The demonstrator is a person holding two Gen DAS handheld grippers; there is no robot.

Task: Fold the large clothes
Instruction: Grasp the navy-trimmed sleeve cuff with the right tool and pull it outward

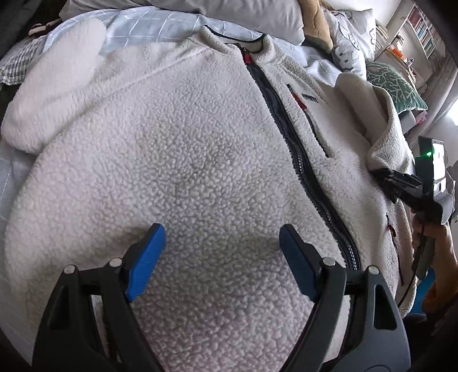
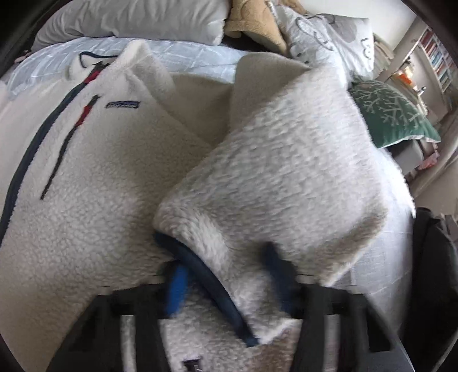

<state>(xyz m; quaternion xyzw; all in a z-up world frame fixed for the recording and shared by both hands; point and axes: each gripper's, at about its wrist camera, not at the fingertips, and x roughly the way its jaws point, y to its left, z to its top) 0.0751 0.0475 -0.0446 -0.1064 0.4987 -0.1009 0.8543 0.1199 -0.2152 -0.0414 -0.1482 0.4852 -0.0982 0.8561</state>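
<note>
I am clamping my right gripper (image 2: 226,286) jaws on the sleeve cuff (image 2: 206,274) of the fleece jacket (image 1: 200,157) spread on the bed (image 2: 186,57), carrying it inward for folding, left gripper (image 1: 221,257) jaws hovering released above the front

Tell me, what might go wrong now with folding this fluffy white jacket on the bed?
Two risks, I think. The right gripper pinches only the cuff end of the sleeve, at its navy trim; thick fleece could slip free mid-fold. The left gripper hovers open over the jacket body, pinning nothing, so pulling the sleeve across may drag the whole jacket and skew it on the bedsheet.
</note>
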